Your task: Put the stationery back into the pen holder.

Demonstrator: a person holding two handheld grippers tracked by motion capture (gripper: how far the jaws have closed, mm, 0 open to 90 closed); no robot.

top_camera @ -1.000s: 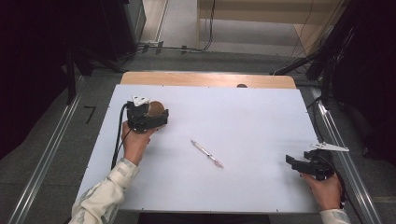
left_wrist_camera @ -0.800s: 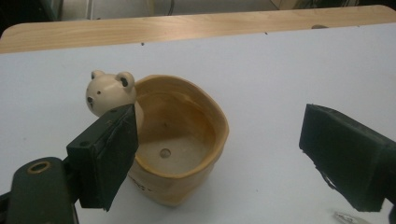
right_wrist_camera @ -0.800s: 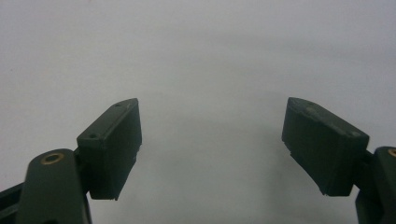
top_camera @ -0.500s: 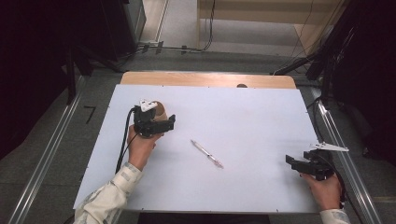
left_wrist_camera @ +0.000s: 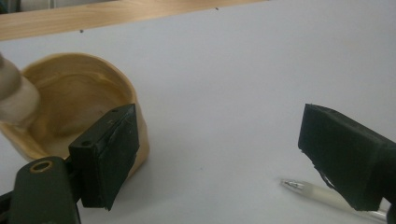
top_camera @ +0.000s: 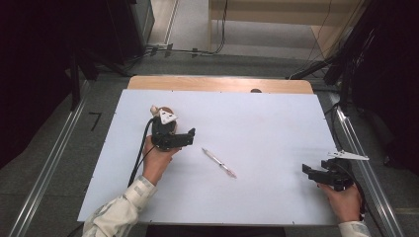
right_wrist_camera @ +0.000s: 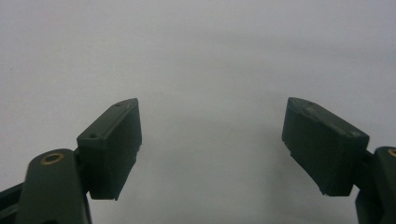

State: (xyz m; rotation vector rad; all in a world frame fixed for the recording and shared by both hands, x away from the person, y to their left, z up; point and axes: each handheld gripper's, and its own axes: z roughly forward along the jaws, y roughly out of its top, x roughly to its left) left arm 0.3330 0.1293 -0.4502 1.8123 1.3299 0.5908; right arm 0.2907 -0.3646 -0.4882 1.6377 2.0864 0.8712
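Nearest, at the table's point(top_camera: 276, 197) front right corner: right gripper point(top_camera: 312, 173) low over bare white surface, jaws spread wide with nothing between them, well apart from everything else. Farther in, near the middle: pen point(top_camera: 219, 162) flat on the table, lying diagonally, touched by nothing. Just left of the pen and slightly beyond: left gripper point(top_camera: 190, 136), jaws spread and empty, pointing right. In the left gripper view, pen tip point(left_wrist_camera: 292, 185) just inside the right-hand jaw, barrel running behind it; wooden bowl point(left_wrist_camera: 70, 112) right behind the left-hand jaw, whether touching cannot be told. Bowl upright on the table with a pale rounded piece point(left_wrist_camera: 14, 95) at its rim. Farthest: bare wooden edge point(top_camera: 217, 84) beyond the white surface.
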